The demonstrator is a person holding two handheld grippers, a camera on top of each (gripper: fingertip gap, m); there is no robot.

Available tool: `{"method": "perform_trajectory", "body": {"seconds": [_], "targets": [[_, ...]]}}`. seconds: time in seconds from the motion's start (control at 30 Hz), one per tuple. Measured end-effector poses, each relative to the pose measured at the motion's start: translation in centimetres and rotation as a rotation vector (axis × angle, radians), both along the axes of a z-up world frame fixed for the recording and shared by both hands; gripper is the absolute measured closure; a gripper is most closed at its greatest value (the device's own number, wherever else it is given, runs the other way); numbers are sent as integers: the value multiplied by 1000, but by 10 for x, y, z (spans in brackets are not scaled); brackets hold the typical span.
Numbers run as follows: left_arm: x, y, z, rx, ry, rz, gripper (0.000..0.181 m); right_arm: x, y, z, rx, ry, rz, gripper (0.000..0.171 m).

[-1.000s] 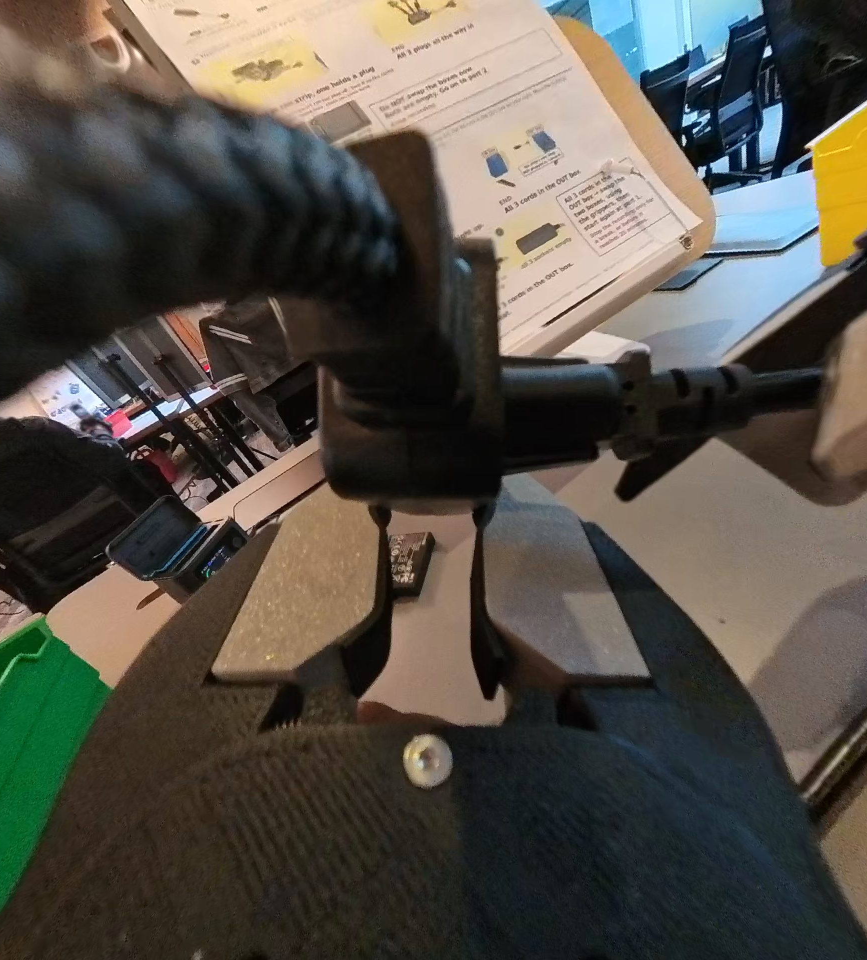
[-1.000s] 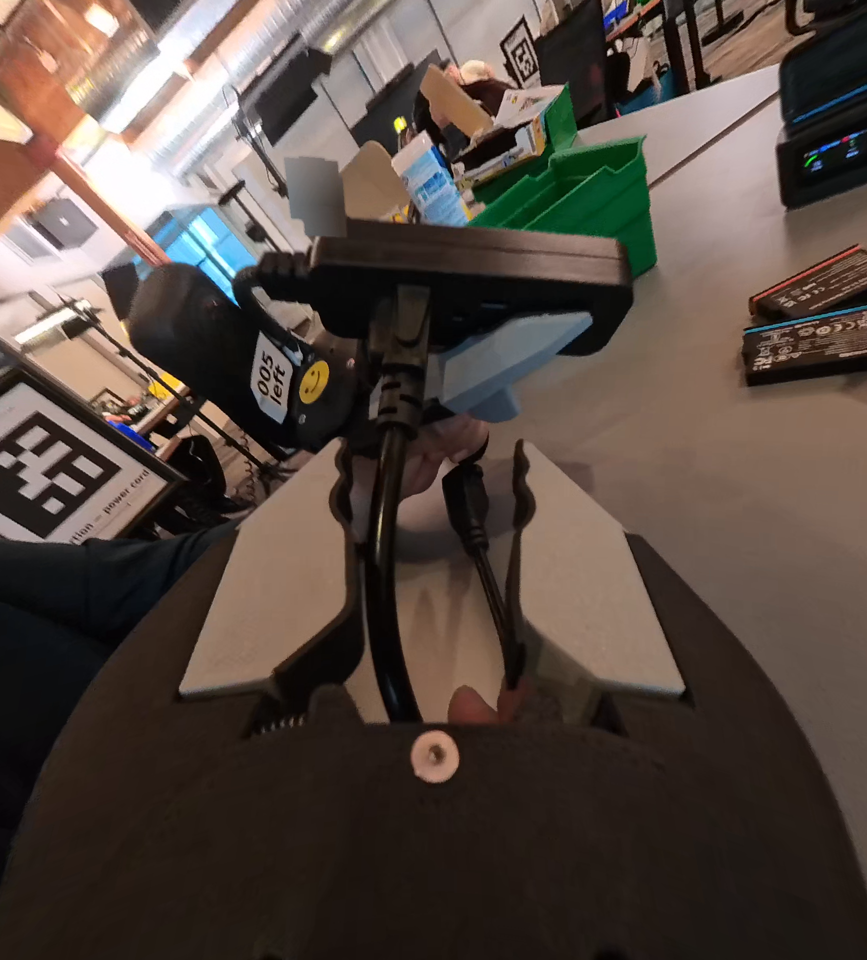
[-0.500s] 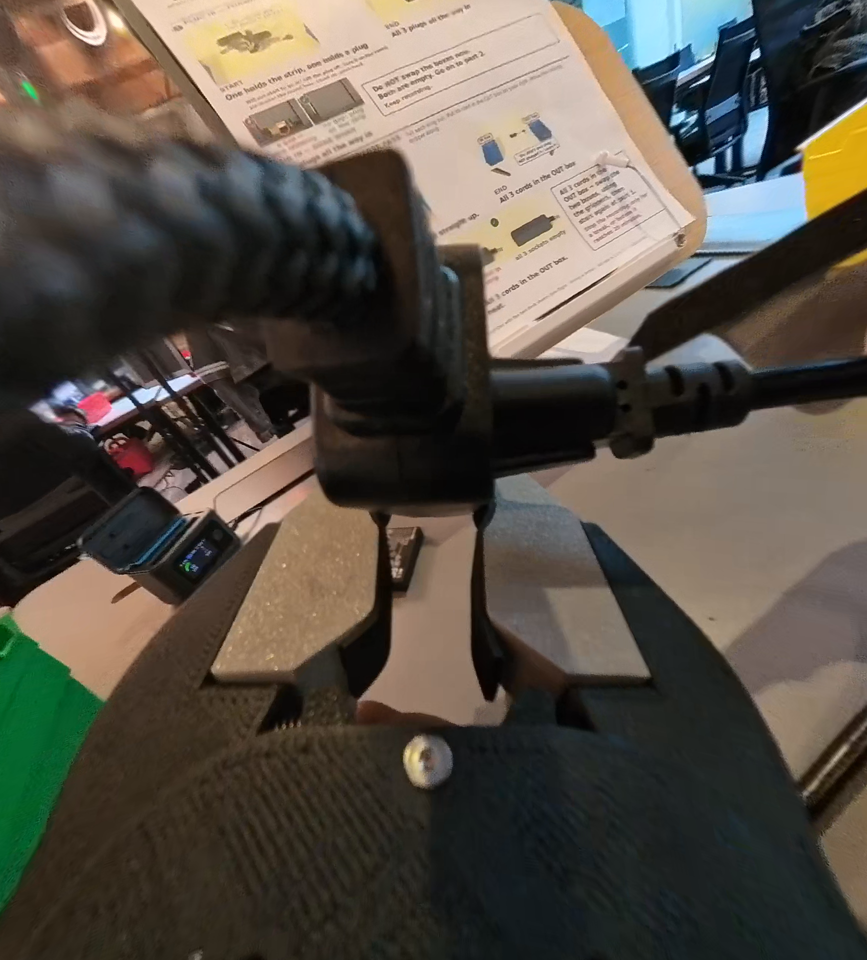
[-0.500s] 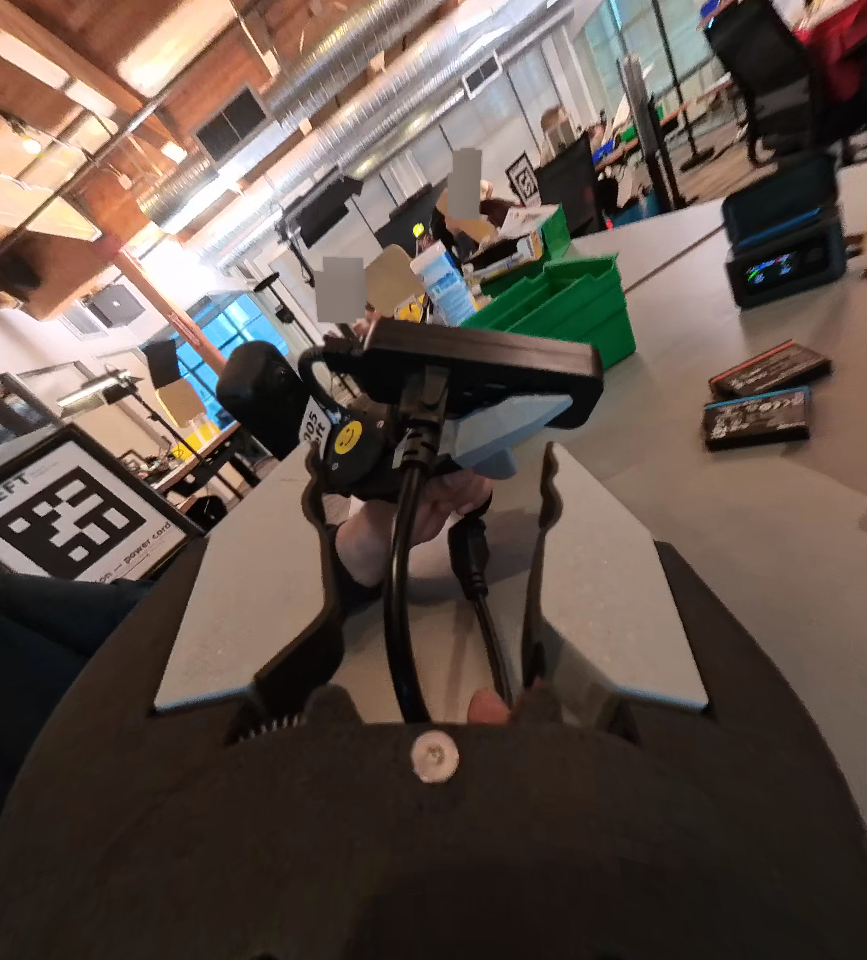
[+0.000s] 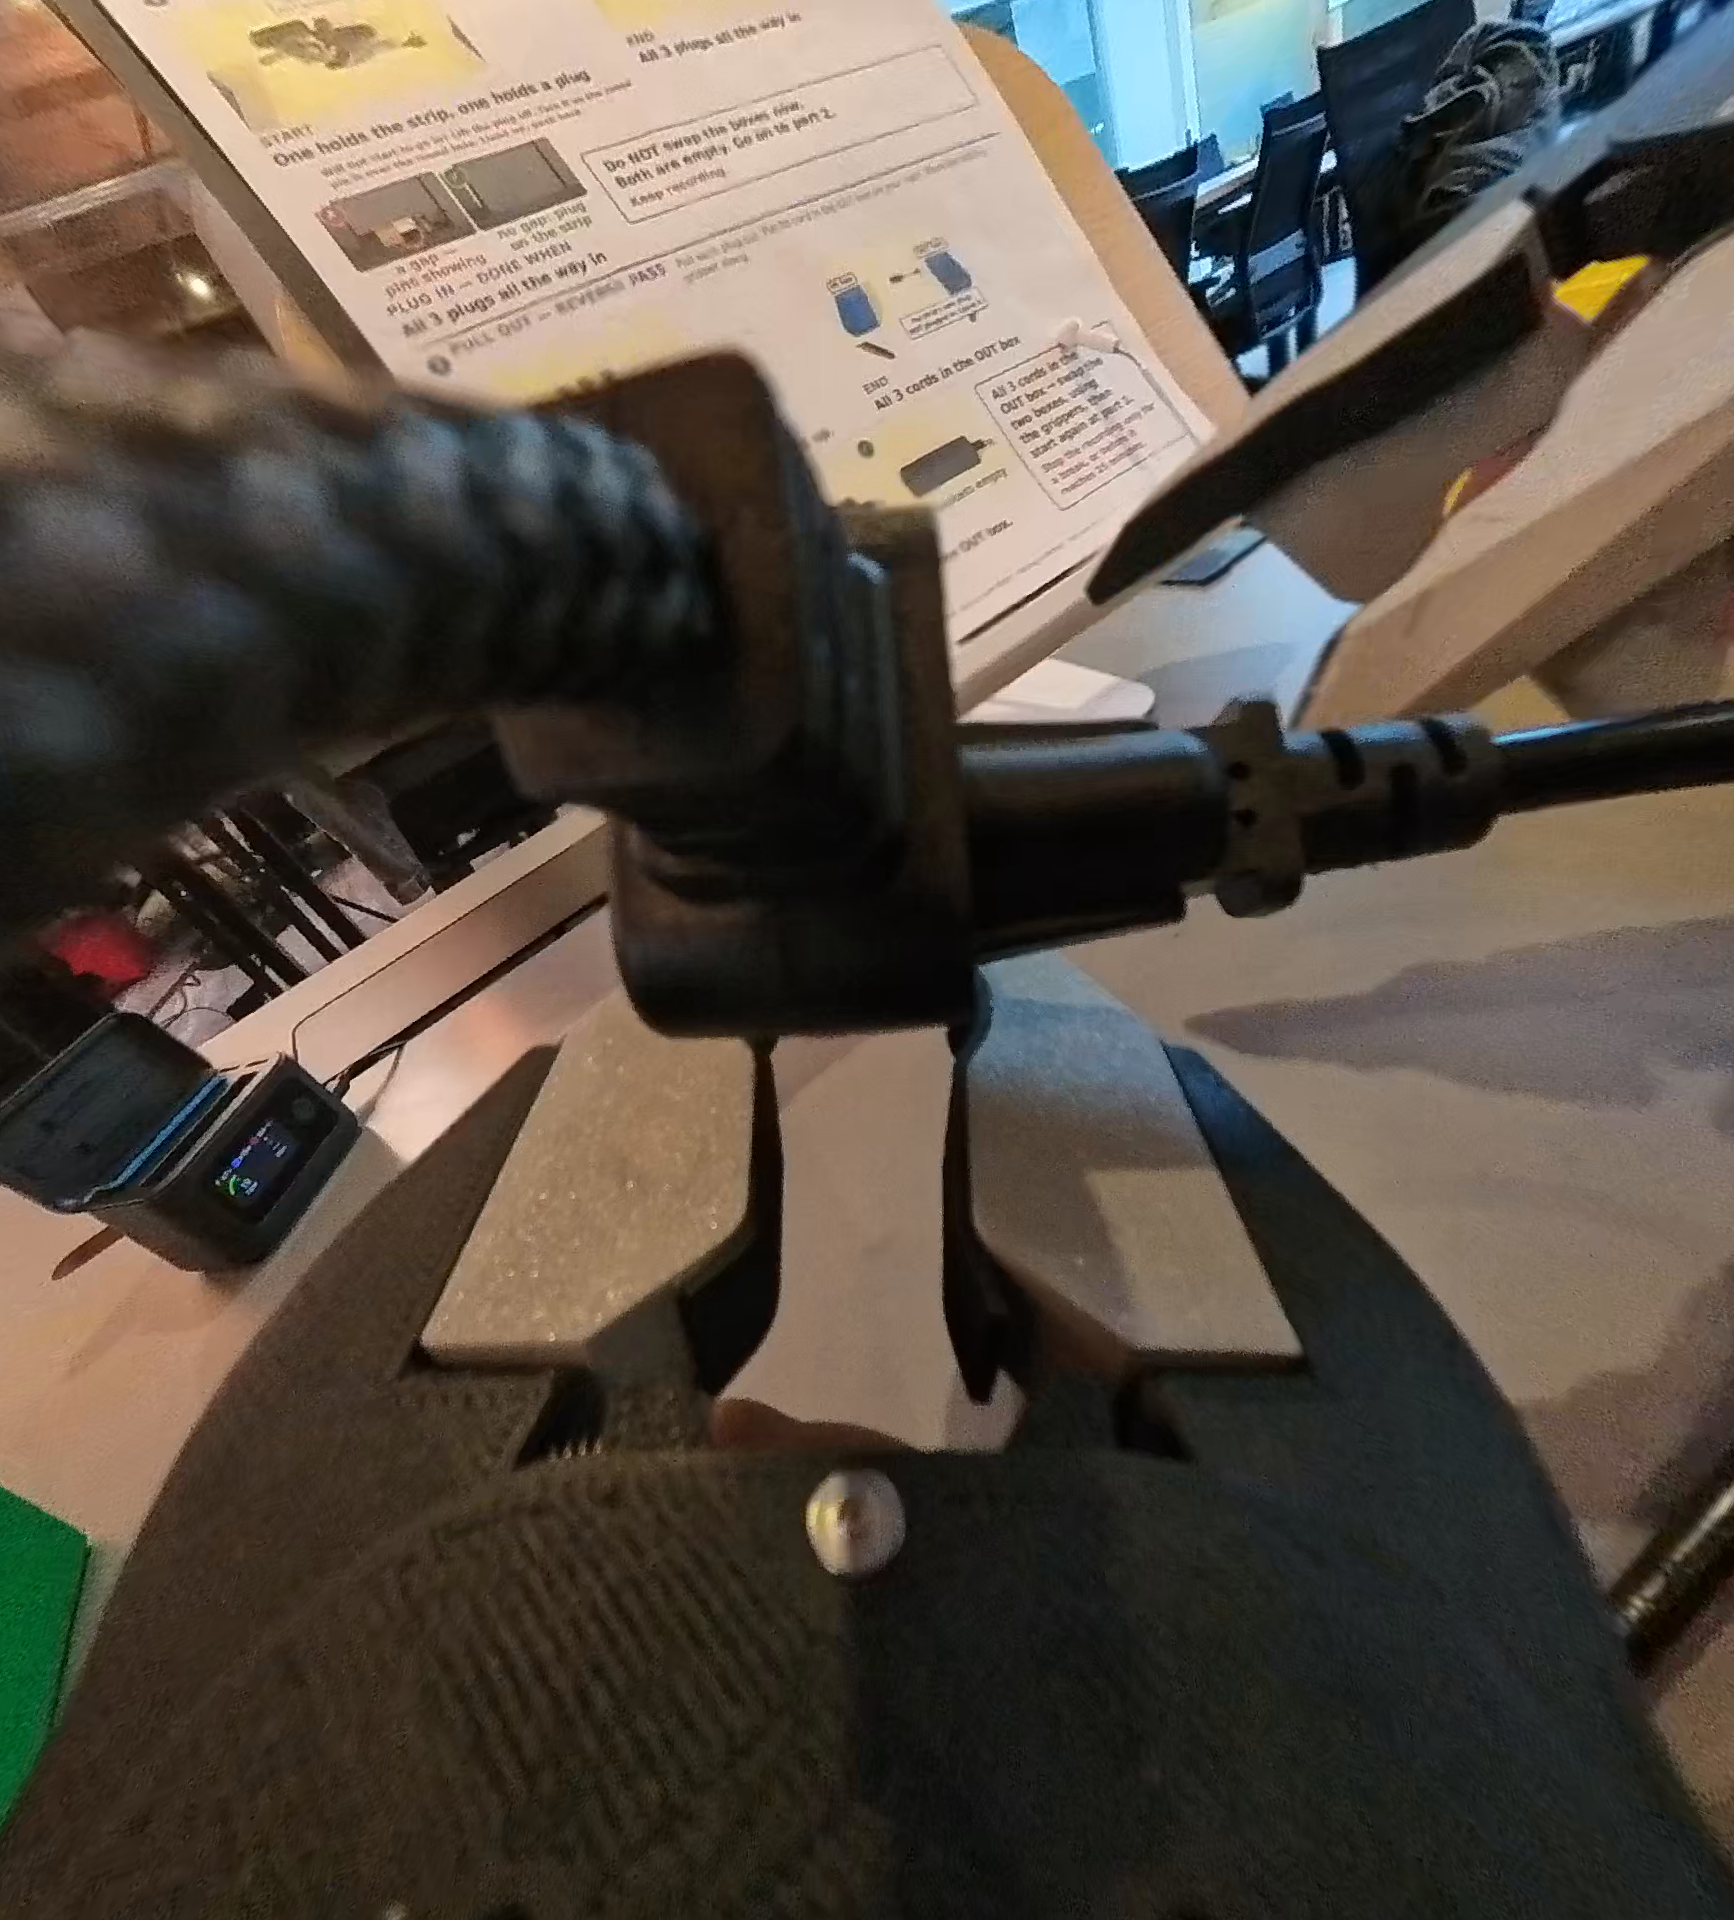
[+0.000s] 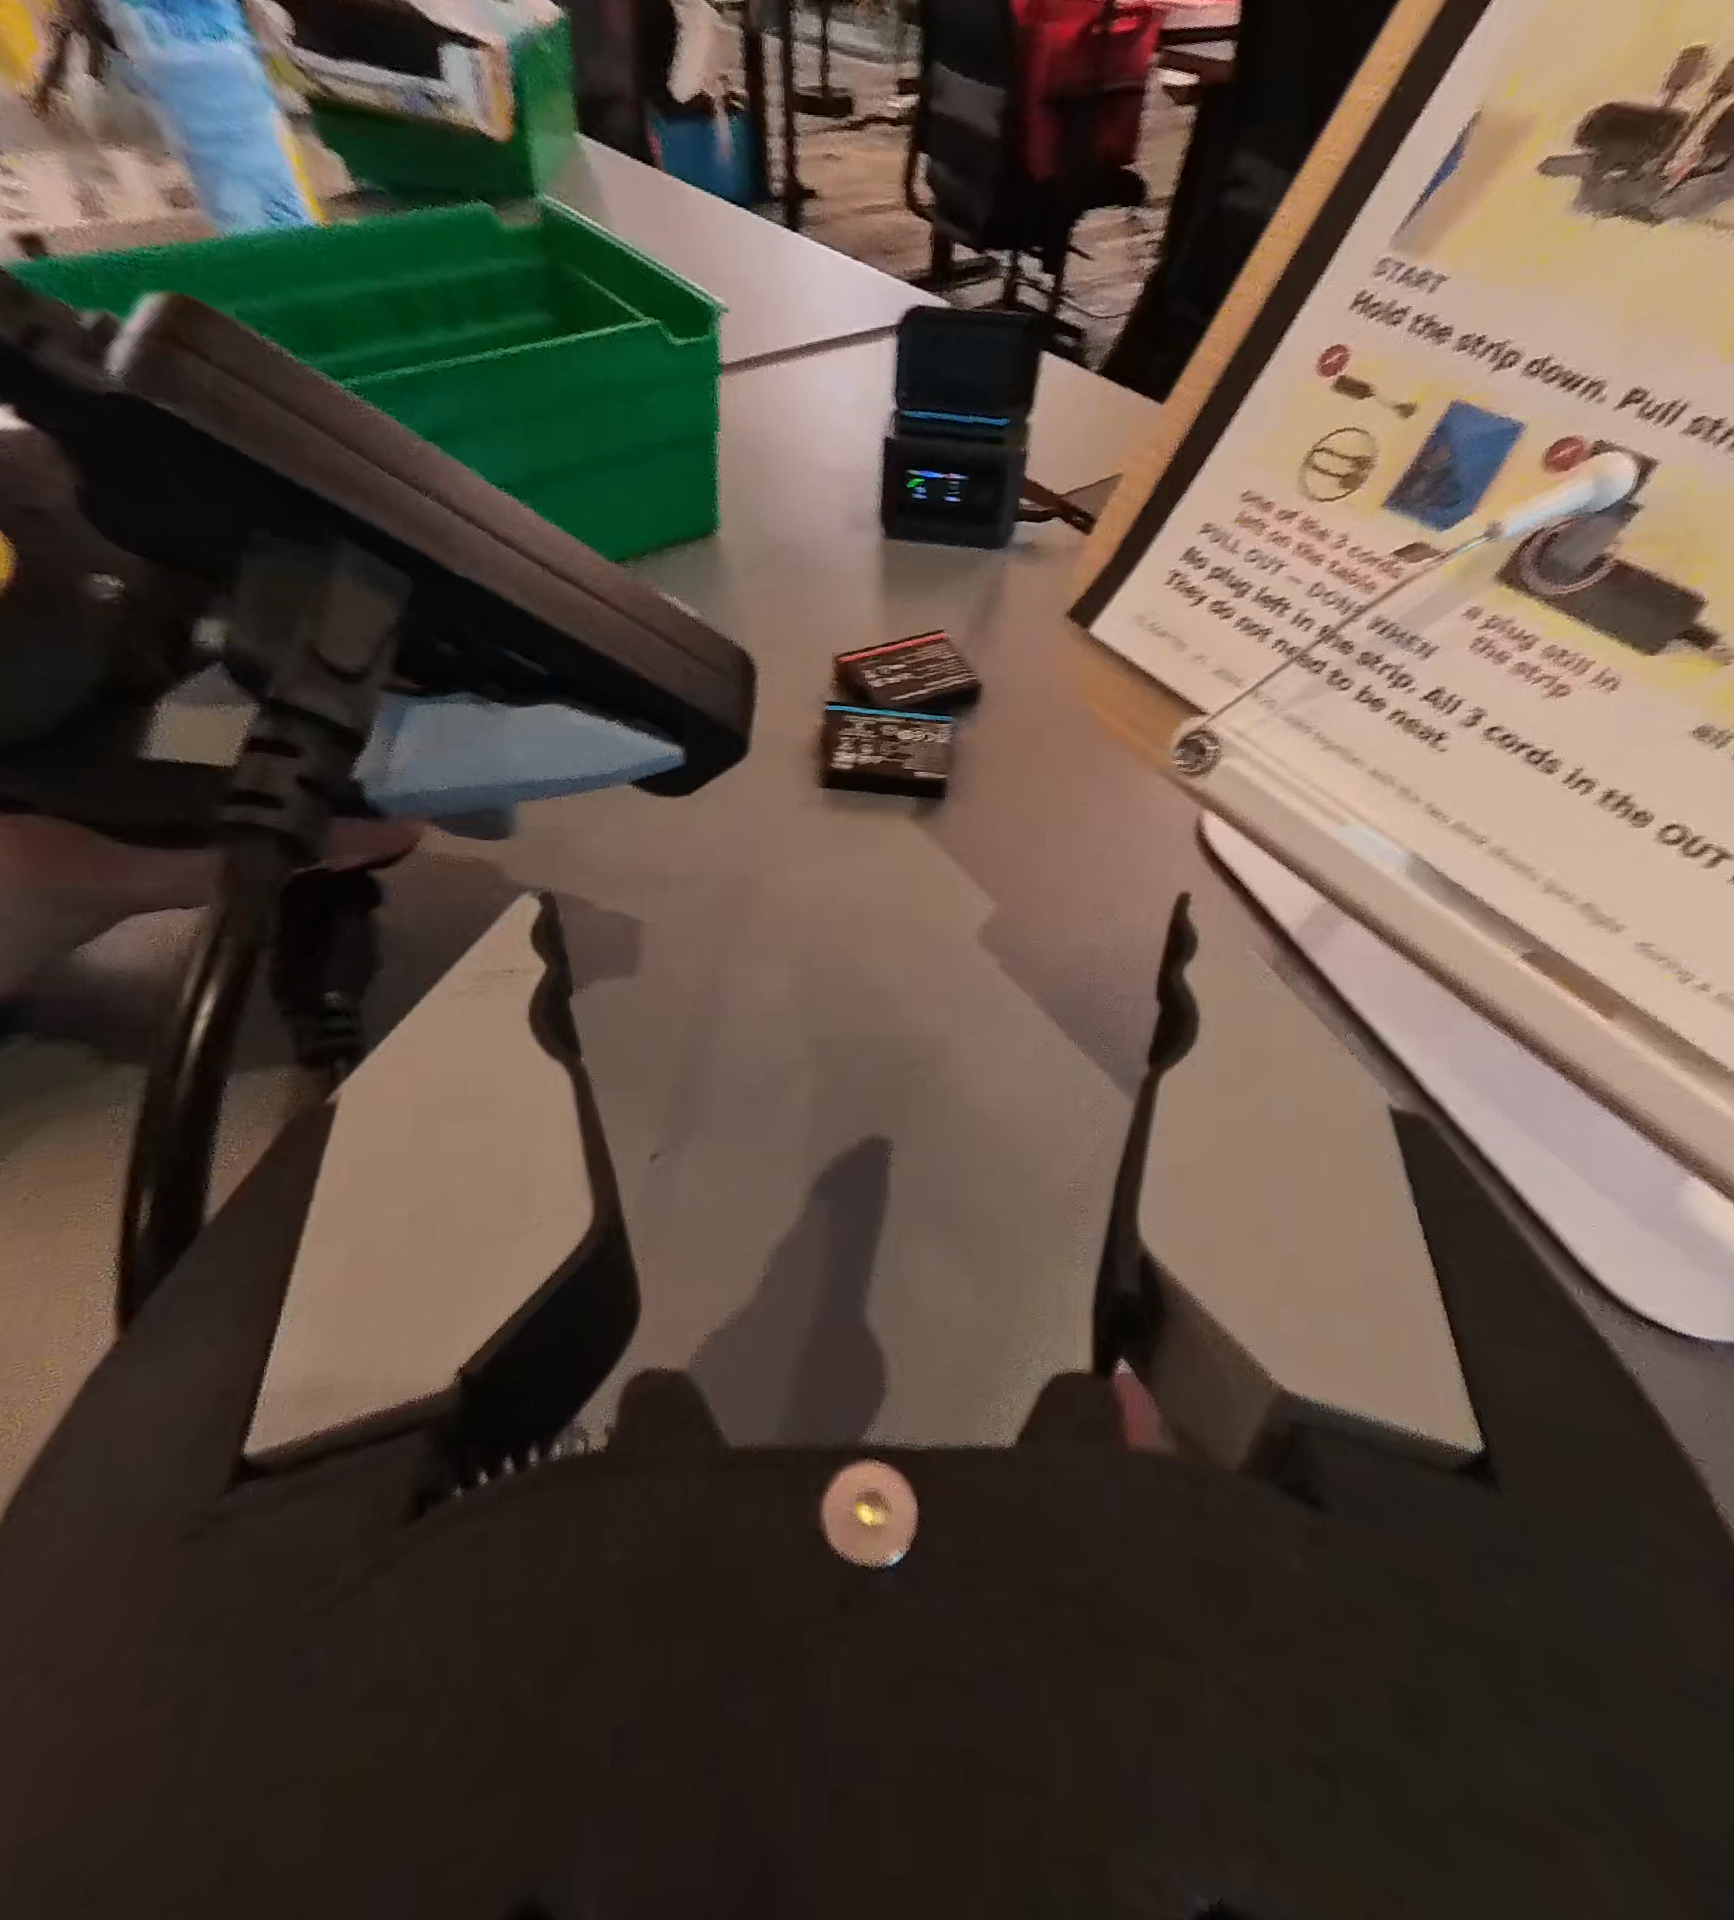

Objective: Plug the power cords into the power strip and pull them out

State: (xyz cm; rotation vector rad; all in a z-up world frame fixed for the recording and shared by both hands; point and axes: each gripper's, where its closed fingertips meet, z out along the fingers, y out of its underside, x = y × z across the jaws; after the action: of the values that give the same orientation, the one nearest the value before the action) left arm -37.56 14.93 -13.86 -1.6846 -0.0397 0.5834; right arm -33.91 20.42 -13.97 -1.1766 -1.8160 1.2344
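Note:
My left gripper (image 5: pixel 858 1039) is shut on the black power strip (image 5: pixel 801 790) and holds it above the table. The strip's braided cord (image 5: pixel 271 603) runs off to the left. A black plug (image 5: pixel 1081 821) sits in the strip, and its cord (image 5: pixel 1652 758) leads right. My right gripper (image 6: pixel 863 935) is open and empty over the table, to the right of the strip (image 6: pixel 447 561). In the right wrist view the plugged cord (image 6: pixel 188 1049) hangs down from the strip, and a second plug (image 6: pixel 323 966) dangles beside it. The right gripper also shows in the left wrist view (image 5: pixel 1362 416).
An instruction board (image 6: pixel 1517 540) stands close on the right, on a white base (image 6: pixel 1569 1174). A green bin (image 6: pixel 489 343) is at the back left. A small charger case (image 6: pixel 956 468) and two batteries (image 6: pixel 894 717) lie ahead on the grey table (image 6: pixel 842 1039). My left tips are about 30 centimeters from the white base (image 6: pixel 1569 1174), my right tips only 20 centimeters.
My right gripper has opened wide and swung right toward the board; the cord is no longer between its fingers. My left gripper still holds the strip with the plug in it.

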Motion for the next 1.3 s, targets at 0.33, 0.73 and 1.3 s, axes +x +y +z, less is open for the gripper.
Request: {"method": "perform_trajectory", "body": {"seconds": [0.33, 0.73, 1.3], "targets": [[15, 10, -15, -93, -82, -88, 153, -11, 14, -17, -139, 13, -15, 60], [92, 2, -84, -463, -701, -550, 153, -4, -2, -31, -152, -66, 78, 58], [63, -47, -93, -756, -824, -209, 85, -12, 63, -70, -114, -226, -200, 67]]}}
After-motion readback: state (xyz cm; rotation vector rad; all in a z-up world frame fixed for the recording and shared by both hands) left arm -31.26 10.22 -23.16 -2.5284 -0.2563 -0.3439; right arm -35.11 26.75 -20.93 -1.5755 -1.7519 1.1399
